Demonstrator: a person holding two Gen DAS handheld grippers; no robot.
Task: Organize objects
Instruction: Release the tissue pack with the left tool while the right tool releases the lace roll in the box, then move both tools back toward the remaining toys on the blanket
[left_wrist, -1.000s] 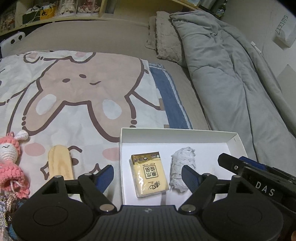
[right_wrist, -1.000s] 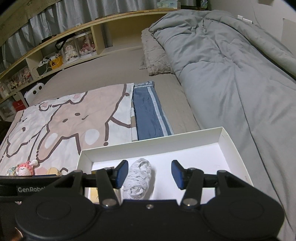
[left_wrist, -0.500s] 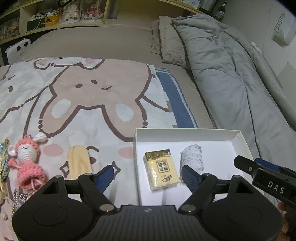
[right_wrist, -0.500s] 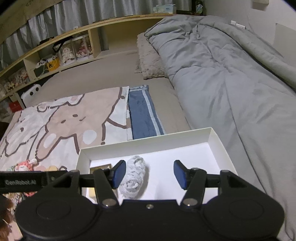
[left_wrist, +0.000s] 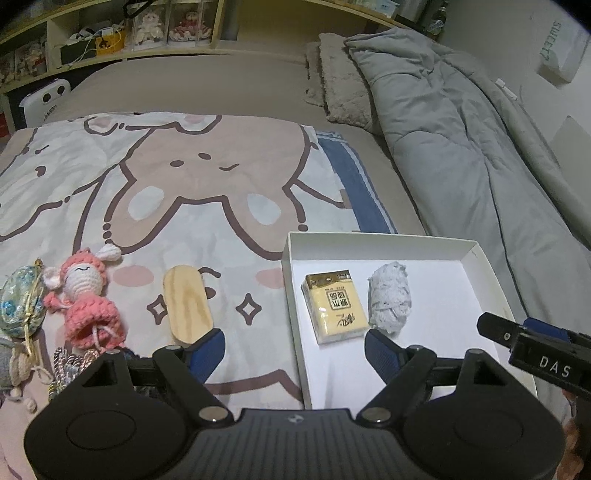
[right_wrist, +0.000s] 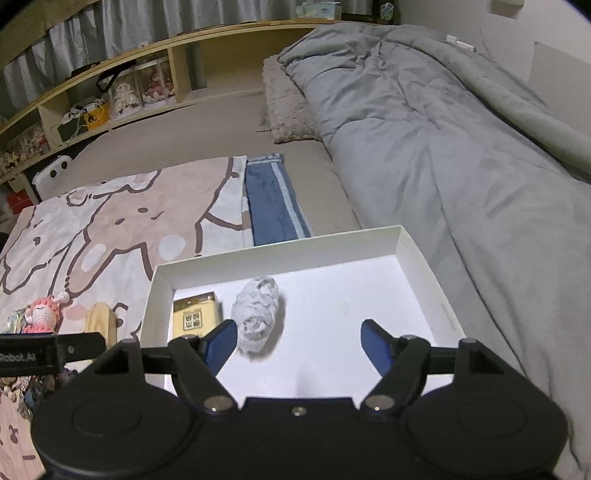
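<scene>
A white box (left_wrist: 476, 254) (right_wrist: 413, 247) lies on the bed and holds a yellow tissue pack (left_wrist: 334, 307) (right_wrist: 195, 318) and a grey-white fuzzy roll (left_wrist: 390, 297) (right_wrist: 257, 311). Left of the box, on the cartoon blanket (left_wrist: 177, 173), lie a wooden oval piece (left_wrist: 187, 304) (right_wrist: 99, 318), a pink crochet doll (left_wrist: 86, 295) (right_wrist: 43, 309) and a blue embroidered pouch (left_wrist: 20, 302). My left gripper (left_wrist: 295, 349) is open and empty above the box's left wall. My right gripper (right_wrist: 299, 341) is open and empty over the box floor.
A rumpled grey duvet (right_wrist: 443, 140) covers the right side of the bed, with a fuzzy pillow (left_wrist: 343, 77) at its head. A blue striped cloth (right_wrist: 273, 203) lies beyond the box. Tassels and trinkets (left_wrist: 70, 360) lie at the lower left. Shelves (right_wrist: 122, 92) run behind.
Both grippers have pulled back and up, the left one shifting leftward, so the doll and pouch now show fully. The right gripper has opened wider. Nothing in the box has moved.
</scene>
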